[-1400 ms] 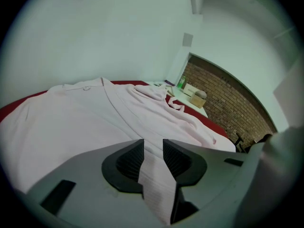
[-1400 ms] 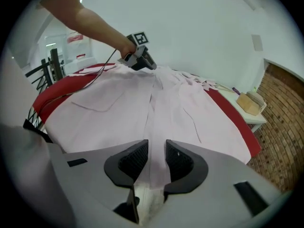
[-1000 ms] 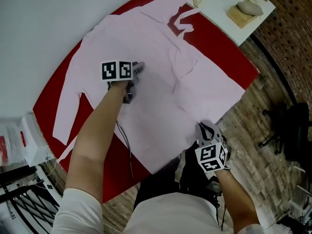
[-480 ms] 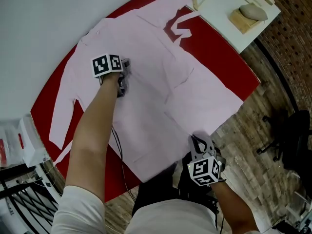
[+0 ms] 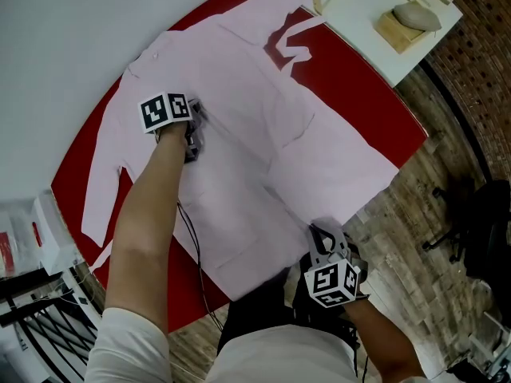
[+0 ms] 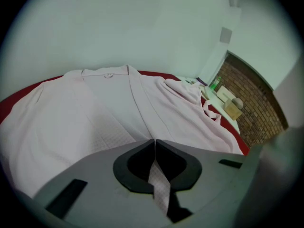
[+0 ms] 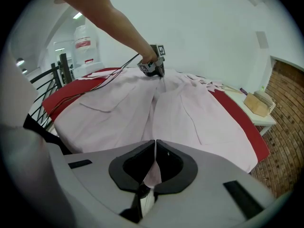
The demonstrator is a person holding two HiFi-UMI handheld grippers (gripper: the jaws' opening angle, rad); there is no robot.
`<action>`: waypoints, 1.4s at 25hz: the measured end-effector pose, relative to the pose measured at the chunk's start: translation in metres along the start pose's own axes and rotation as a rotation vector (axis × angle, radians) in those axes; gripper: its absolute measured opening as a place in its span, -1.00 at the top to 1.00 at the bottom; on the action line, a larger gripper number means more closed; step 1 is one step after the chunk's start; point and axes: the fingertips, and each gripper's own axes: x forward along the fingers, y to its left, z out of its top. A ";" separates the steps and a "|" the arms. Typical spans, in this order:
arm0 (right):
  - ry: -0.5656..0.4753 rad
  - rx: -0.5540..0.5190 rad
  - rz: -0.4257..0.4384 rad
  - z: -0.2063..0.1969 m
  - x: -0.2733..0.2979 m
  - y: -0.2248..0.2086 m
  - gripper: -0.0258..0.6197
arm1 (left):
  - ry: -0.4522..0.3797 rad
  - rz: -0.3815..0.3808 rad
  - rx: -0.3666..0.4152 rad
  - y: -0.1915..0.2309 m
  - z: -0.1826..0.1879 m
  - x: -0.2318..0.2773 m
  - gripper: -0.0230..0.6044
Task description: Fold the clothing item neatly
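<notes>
A pale pink robe (image 5: 239, 94) lies spread open on the red table (image 5: 359, 78), collar at the far side. My left gripper (image 5: 197, 122) rests on the robe's left front panel, below the collar. Its jaws have just been closing and now stand shut on a strip of pink fabric (image 6: 159, 184). In the left gripper view the gripper (image 6: 155, 141) faces the collar (image 6: 108, 73). My right gripper (image 5: 317, 231) is at the near hem, shut on a fold of the robe (image 7: 151, 172). The right gripper view looks over its own jaws (image 7: 155, 141) up the robe (image 7: 180, 108) to the left gripper (image 7: 159, 74).
A white side table (image 5: 359, 6) at the far right carries a wooden block with a rounded stone-like object (image 5: 415, 14). A black office chair (image 5: 479, 214) stands on the wood floor at the right. A metal rack with white packages (image 5: 32, 238) stands at the left.
My left gripper has slid left and farther up the robe toward the collar, and its jaws have shut on the fabric. The right gripper keeps its hold at the hem.
</notes>
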 end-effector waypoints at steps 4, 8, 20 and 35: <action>0.005 -0.002 0.007 0.000 0.002 0.002 0.85 | 0.007 -0.076 -0.019 -0.002 -0.001 -0.002 0.87; 0.012 0.003 0.013 0.000 0.004 0.002 0.85 | -0.018 -0.122 -0.022 -0.007 0.008 -0.006 0.81; 0.021 -0.002 0.015 0.001 0.007 0.002 0.85 | 0.014 -0.019 0.047 0.001 0.018 0.017 0.81; 0.018 -0.053 0.019 -0.002 -0.002 0.006 0.86 | -0.088 -0.072 -0.020 0.023 0.036 -0.009 0.90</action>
